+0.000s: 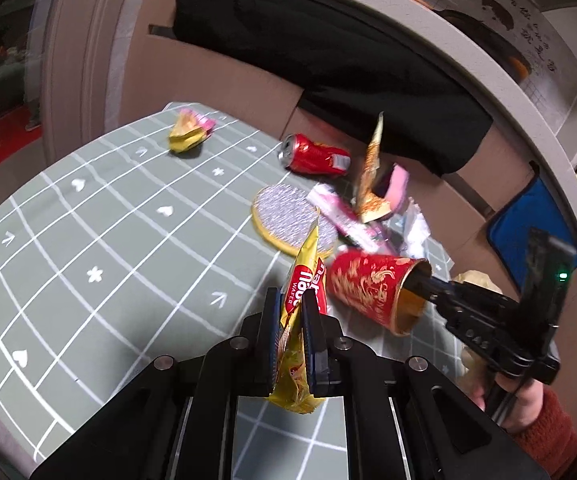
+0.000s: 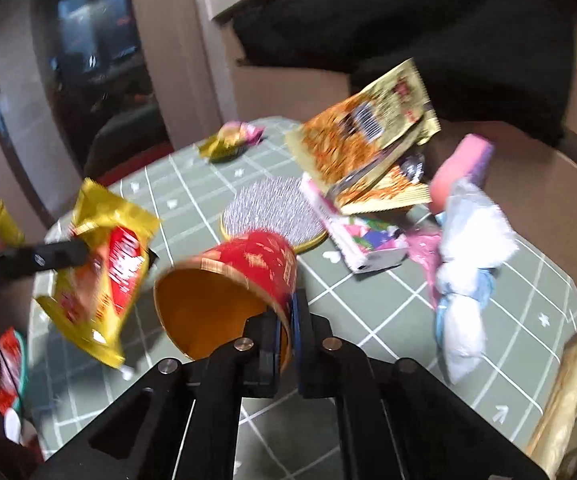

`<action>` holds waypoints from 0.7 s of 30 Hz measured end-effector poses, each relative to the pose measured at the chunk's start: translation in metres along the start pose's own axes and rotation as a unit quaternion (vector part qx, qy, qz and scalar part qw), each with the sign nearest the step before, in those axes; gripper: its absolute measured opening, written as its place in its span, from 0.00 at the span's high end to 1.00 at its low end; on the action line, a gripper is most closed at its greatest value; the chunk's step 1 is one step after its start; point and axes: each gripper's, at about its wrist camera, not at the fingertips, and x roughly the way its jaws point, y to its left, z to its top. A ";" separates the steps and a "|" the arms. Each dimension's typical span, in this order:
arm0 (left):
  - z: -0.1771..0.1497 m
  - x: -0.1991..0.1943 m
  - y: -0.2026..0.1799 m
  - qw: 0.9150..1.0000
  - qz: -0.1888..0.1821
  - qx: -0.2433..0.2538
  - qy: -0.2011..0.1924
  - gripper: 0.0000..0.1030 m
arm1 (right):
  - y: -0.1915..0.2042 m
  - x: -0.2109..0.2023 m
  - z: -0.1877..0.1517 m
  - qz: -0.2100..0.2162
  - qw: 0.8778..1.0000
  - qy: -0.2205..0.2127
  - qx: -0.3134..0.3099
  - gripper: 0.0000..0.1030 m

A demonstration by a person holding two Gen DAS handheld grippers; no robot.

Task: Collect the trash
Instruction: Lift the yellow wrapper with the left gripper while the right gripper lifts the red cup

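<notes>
My left gripper is shut on a yellow-and-red wafer wrapper and holds it above the green grid tablecloth; the wrapper also shows in the right wrist view. My right gripper is shut on the rim of a red-and-gold paper cup, tipped on its side with its open mouth to the left; the cup also shows in the left wrist view. More trash lies on the table: a red soda can, a yellow-pink wrapper and an orange noodle packet.
A round silver coaster lies mid-table. A pink box, a pink sponge-like piece and white-blue crumpled plastic lie at the right. A black cloth hangs over brown cardboard behind the table.
</notes>
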 end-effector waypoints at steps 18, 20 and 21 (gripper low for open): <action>-0.007 0.004 -0.058 0.998 -0.050 0.041 0.015 0.89 | -0.029 -0.080 -0.022 -0.058 0.997 0.001 0.049 0.96; -0.008 0.007 -0.059 0.998 -0.054 0.039 0.020 0.89 | -0.028 -0.079 -0.027 -0.060 0.997 0.014 0.051 0.96; -0.009 0.008 -0.060 0.997 -0.056 0.039 0.022 0.89 | -0.028 -0.078 -0.028 -0.063 0.997 0.018 0.051 0.96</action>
